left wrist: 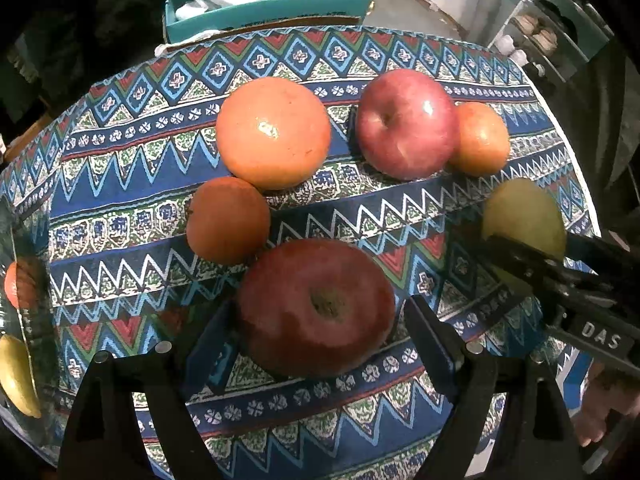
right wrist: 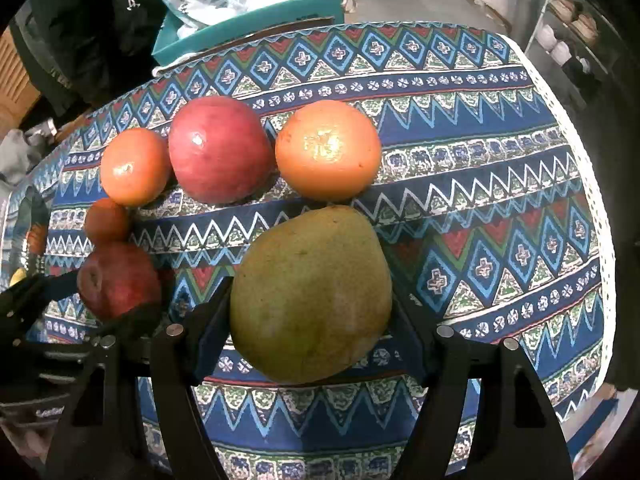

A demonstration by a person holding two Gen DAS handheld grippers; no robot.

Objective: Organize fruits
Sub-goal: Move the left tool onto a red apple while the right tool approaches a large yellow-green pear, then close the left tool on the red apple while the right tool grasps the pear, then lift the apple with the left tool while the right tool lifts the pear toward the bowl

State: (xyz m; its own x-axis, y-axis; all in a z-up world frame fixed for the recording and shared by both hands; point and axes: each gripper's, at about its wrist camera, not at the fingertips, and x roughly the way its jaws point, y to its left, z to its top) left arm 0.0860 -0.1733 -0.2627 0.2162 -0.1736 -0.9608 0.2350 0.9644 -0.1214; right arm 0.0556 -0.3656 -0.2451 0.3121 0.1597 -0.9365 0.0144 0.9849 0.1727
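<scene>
Left gripper (left wrist: pixel 316 320): fingers closed against both sides of the dark red apple (left wrist: pixel 316 306), which sits on the patterned tablecloth (left wrist: pixel 120 240) near the table's near edge.
Right gripper (right wrist: pixel 310 304): fingers clamped on the green pear (right wrist: pixel 310 296), right of the dark red apple.
Row toward the far edge: large orange (left wrist: pixel 274 132), pink-red apple (left wrist: pixel 406 122), small orange (left wrist: pixel 482 138); the apple touches the small orange.
Tangerine (left wrist: pixel 228 220): just beside the large orange and the dark red apple.
Left edge: glass bowl (left wrist: pixel 16 220) holding a yellow fruit (left wrist: pixel 16 376) and an orange fruit (left wrist: pixel 18 284).
Beyond the far edge: teal box (left wrist: pixel 264 12) with bags.
</scene>
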